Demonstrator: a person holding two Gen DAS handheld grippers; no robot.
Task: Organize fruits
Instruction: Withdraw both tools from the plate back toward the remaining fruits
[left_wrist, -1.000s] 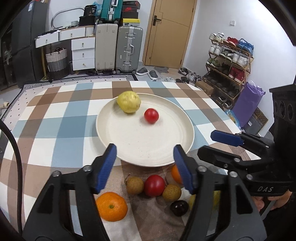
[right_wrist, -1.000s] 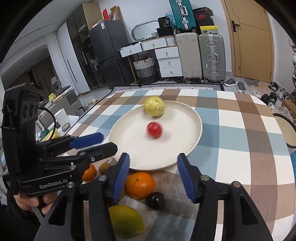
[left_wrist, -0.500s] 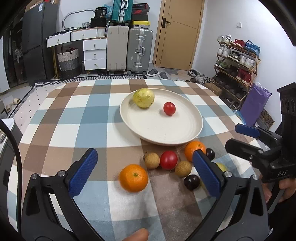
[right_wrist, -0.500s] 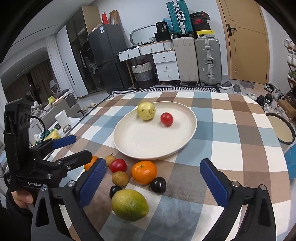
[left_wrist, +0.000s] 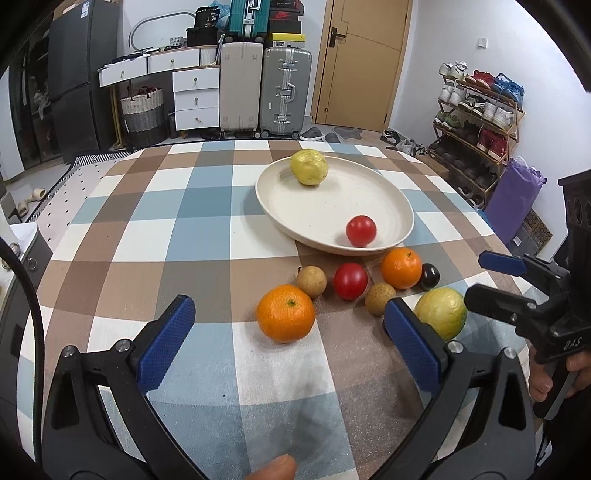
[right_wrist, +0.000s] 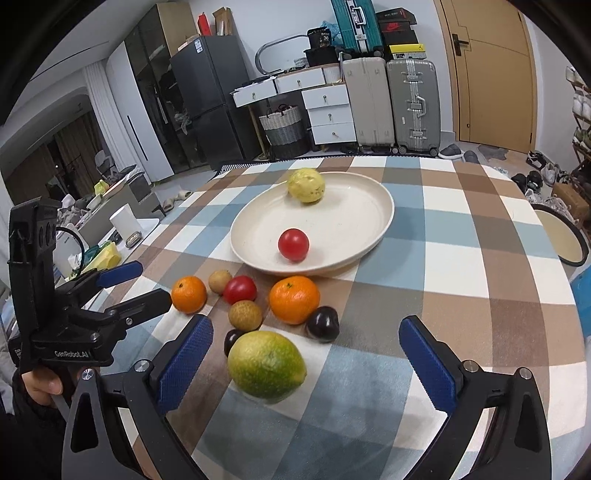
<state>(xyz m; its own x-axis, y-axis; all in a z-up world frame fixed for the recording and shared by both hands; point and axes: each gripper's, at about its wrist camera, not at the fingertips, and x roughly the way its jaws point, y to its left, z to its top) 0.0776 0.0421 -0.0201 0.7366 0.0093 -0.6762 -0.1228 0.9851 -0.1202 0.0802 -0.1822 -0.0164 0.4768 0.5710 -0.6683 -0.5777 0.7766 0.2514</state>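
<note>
A cream plate (left_wrist: 369, 192) (right_wrist: 347, 229) on the checked tablecloth holds a yellow fruit (left_wrist: 308, 166) (right_wrist: 306, 185) and a red tomato (left_wrist: 361, 230) (right_wrist: 293, 244). In front of the plate lie two oranges (left_wrist: 285, 318) (left_wrist: 401, 268), a red tomato (left_wrist: 350, 281), two brown longans (left_wrist: 311, 281), dark plums (left_wrist: 429, 276) and a green-yellow citrus (left_wrist: 441, 312) (right_wrist: 266, 364). My left gripper (left_wrist: 291, 343) is open and empty, just behind the near orange. My right gripper (right_wrist: 306, 363) is open and empty around the citrus, not touching it.
The table edge runs left and right of the cloth. A round tray (right_wrist: 565, 236) stands off the table at right. Suitcases (left_wrist: 284, 92), drawers and a shoe rack (left_wrist: 476, 122) line the far walls.
Both grippers opened wide and pulled back from the plate towards me. The red tomato rolled to the plate's near side.
</note>
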